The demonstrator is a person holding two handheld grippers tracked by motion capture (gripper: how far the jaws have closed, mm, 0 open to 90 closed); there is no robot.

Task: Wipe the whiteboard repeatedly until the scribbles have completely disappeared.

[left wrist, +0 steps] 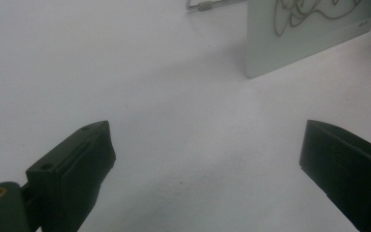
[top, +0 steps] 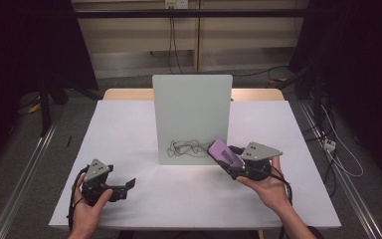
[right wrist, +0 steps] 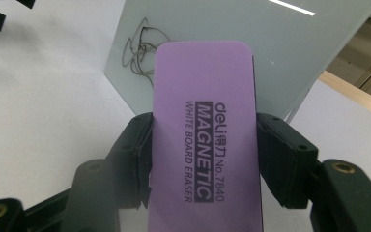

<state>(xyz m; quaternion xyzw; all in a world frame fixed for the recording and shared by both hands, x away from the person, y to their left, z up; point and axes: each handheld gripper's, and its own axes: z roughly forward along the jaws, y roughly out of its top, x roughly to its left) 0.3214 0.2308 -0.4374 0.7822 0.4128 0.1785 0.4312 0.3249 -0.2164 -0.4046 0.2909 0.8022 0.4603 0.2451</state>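
The purple eraser [right wrist: 205,140] sits clamped between the two black jaws of the right gripper [top: 227,158], one jaw pressing on each long side, with most of its length sticking out past the fingertips toward the whiteboard [top: 191,107]. In the high view, this gripper hangs above the white table [top: 129,129] toward its right edge, and the eraser's far end is just beside the lower right corner of the upright board, close to the black scribble [top: 185,147]; whether it touches the board cannot be told.

The right gripper view adds the print on the eraser's face, "MAGNETIC WHITE BOARD ERASER", and the scribble [right wrist: 137,48] to the left of the eraser's tip.

The left gripper [top: 124,188] rests near the table's front left corner, its jaws standing wide apart with only bare tabletop between them. The left gripper view shows the board's lower corner [left wrist: 309,34] far ahead.
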